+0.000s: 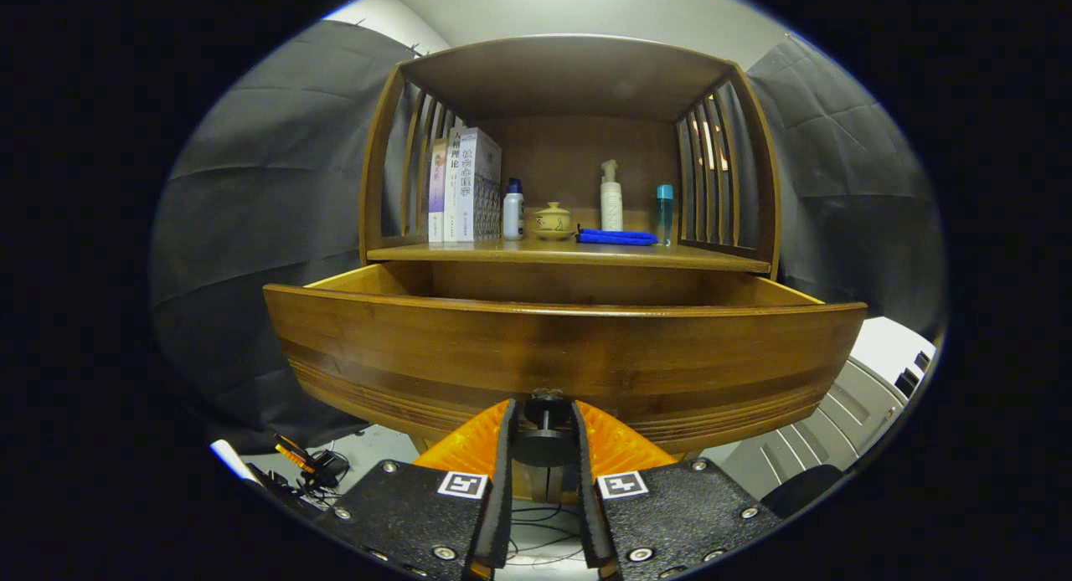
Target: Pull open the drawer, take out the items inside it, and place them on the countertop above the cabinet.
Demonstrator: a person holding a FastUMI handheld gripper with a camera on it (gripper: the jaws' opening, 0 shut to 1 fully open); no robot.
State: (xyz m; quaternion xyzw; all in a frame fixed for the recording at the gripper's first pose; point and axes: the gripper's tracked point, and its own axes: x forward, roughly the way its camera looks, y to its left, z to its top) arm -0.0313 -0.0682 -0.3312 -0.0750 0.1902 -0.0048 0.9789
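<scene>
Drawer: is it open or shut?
Open: the drawer juts out beneath the shelf; the gripper clasps its knob.

Drawer (561, 355) front blocks ahead (open room above its rim), gripper (543, 447) pinching knob (544, 434)

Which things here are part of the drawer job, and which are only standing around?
Part of the job:
- drawer, pulled out
- its knob, between the gripper jaws
- countertop above it

Only standing around:
- books
- white bottle
- small lidded pot
- pump bottle
- blue cloth
- teal bottle
</scene>
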